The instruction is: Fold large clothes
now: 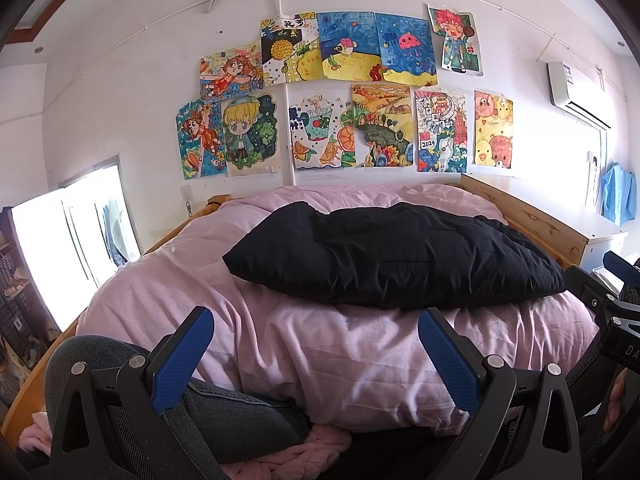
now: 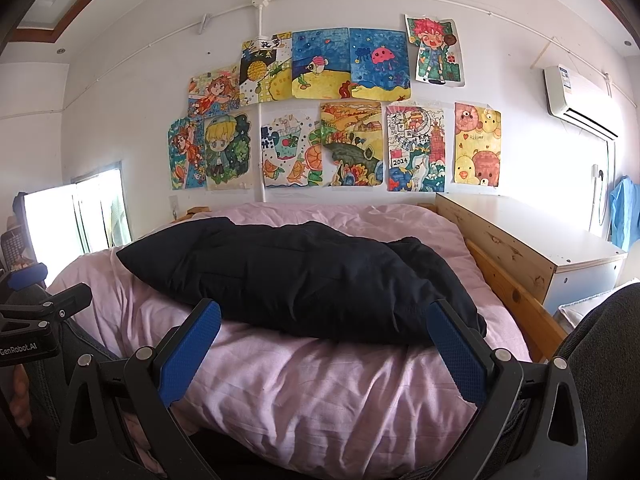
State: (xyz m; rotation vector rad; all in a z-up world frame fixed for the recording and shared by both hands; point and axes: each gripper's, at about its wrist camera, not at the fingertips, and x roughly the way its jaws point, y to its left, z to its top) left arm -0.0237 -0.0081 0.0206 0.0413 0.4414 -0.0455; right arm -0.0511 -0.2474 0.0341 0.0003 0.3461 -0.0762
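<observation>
A large black garment (image 1: 396, 256) lies bunched across the pink bed cover (image 1: 352, 344), its long side running left to right. In the right wrist view the same black garment (image 2: 296, 280) stretches from the left of the bed to near the right rail. My left gripper (image 1: 316, 332) hangs open in front of the bed's near edge, short of the garment, with nothing between its blue pads (image 1: 184, 360). My right gripper (image 2: 324, 328) is open too, its right pad (image 2: 456, 352) close to the garment's right end. Neither touches the cloth.
A wooden bed frame (image 2: 516, 292) borders the bed on the right, with a white cabinet (image 2: 560, 252) beyond it. Drawings (image 1: 340, 96) cover the wall behind. A bright window (image 1: 76, 236) is at the left. A person's knee in grey denim (image 1: 120, 364) is under the left gripper.
</observation>
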